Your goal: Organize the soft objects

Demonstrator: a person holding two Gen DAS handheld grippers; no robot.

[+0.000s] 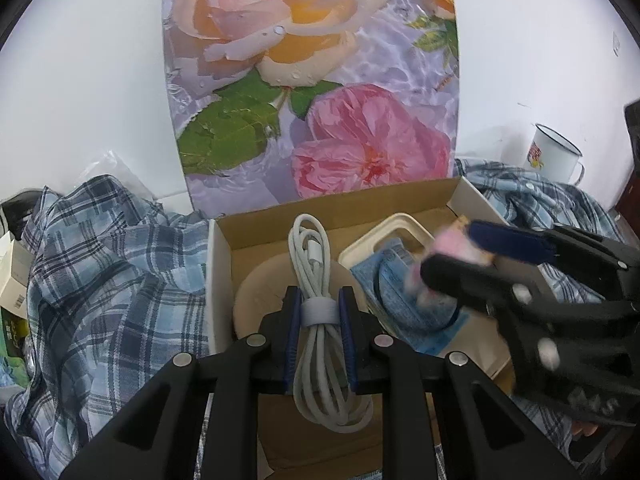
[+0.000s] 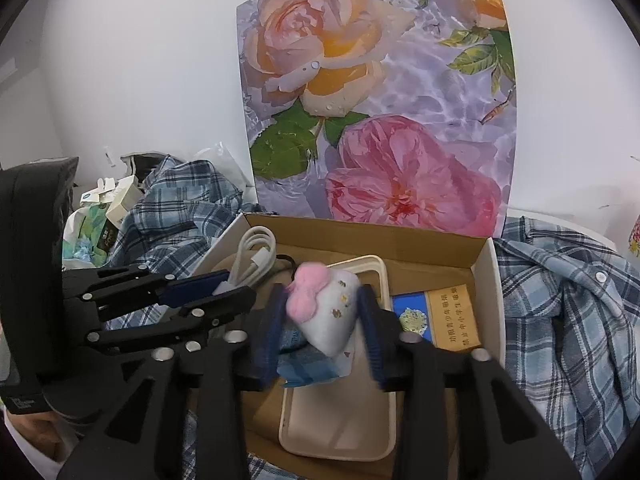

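My left gripper (image 1: 319,300) is shut on a coiled white cable (image 1: 316,264), its pads on the grey strap, over an open cardboard box (image 1: 340,200). The right wrist view shows the left gripper (image 2: 236,284) with the cable (image 2: 256,256) at the box's left side. My right gripper (image 2: 322,304) stands open around a white plush toy with a pink bow (image 2: 332,316). The toy leans loose between the pads, above a blue cloth packet (image 2: 304,368) in a cream tray (image 2: 340,452). In the left wrist view the right gripper (image 1: 448,248) and the toy are blurred.
A blue plaid shirt (image 1: 112,280) is heaped around both sides of the box (image 2: 568,320). A floral board (image 1: 312,80) stands behind it against the wall. An enamel mug (image 1: 554,156) sits at the back right. A blue and yellow packet (image 2: 436,316) lies in the box.
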